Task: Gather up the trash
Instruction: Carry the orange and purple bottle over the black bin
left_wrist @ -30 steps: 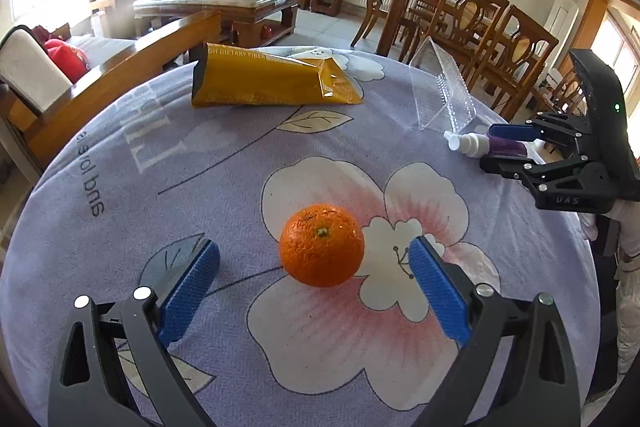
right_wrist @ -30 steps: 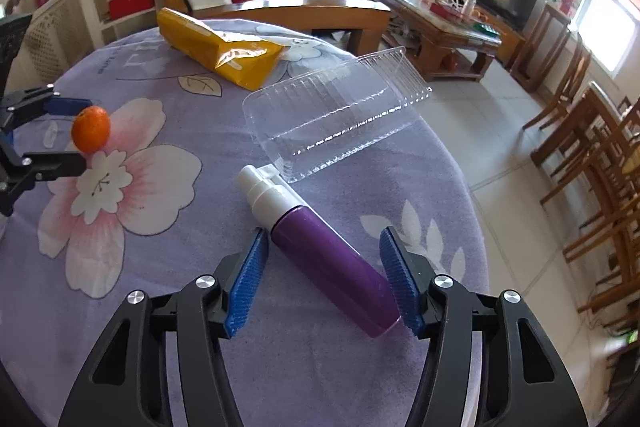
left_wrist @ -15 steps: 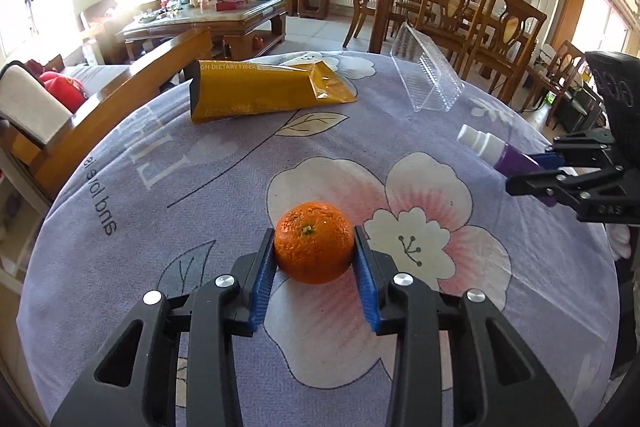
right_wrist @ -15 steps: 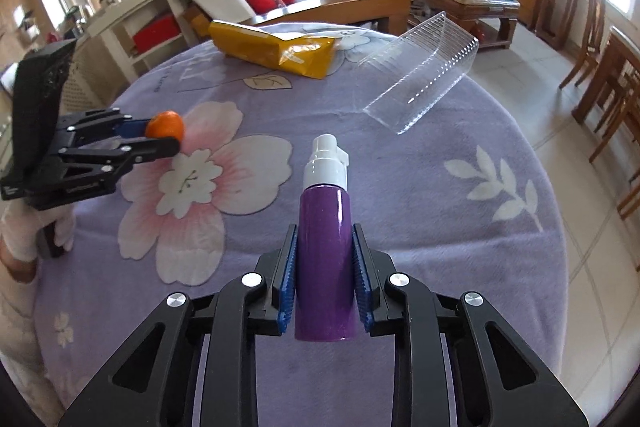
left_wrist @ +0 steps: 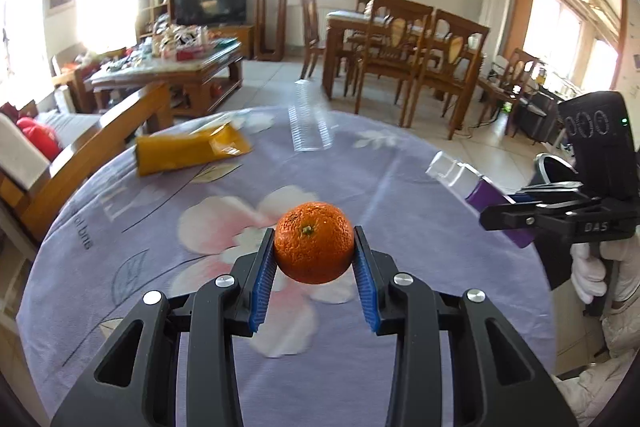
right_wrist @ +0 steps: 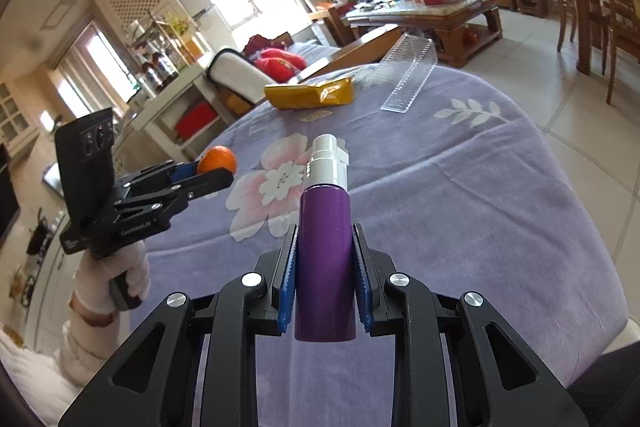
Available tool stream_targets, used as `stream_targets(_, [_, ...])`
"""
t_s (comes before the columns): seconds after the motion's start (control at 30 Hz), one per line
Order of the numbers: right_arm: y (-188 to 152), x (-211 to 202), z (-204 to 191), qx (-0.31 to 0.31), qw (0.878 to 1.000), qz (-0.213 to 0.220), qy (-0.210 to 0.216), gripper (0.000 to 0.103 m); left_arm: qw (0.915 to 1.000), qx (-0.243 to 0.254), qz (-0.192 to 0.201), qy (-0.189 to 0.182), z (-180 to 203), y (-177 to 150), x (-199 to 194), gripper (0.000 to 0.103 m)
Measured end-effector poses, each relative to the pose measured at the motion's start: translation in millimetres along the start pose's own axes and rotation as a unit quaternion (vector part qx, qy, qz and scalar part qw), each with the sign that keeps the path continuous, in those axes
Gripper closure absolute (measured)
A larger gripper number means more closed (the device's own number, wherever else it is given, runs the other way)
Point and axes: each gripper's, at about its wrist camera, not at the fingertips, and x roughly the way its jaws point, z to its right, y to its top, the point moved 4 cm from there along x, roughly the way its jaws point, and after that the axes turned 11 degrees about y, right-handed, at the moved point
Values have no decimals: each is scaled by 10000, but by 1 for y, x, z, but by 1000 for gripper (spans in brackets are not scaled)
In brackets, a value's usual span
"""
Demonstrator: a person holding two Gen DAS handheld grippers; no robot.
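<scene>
Blue pads of our left gripper (left_wrist: 314, 263) pinch the orange (left_wrist: 313, 242), lifted above the purple cloth (left_wrist: 420, 195). Our right gripper (right_wrist: 325, 267) clamps the purple bottle (right_wrist: 325, 243), white cap pointing away, also off the table. Farther back lie a yellow bag (left_wrist: 188, 147) and a clear tray (left_wrist: 310, 123).

The left tool (left_wrist: 314, 263) grips an orange (left_wrist: 314, 242) above the table (left_wrist: 420, 187), the right tool (left_wrist: 520, 211) pinches a purple bottle (left_wrist: 486, 197), and a yellow packet (left_wrist: 188, 148) lies beyond.
</scene>
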Motion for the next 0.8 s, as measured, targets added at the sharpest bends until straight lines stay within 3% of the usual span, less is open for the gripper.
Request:
stream_targets(0.3, [-36, -96, 7, 200, 9975, 603, -311, 78, 9957, 555, 354, -657, 107, 13, -26, 66])
stream_targets(0.8, [-109, -247, 64, 907, 9775, 1581, -1059, 78, 9743, 1334, 417, -1768, 261, 16, -16, 66])
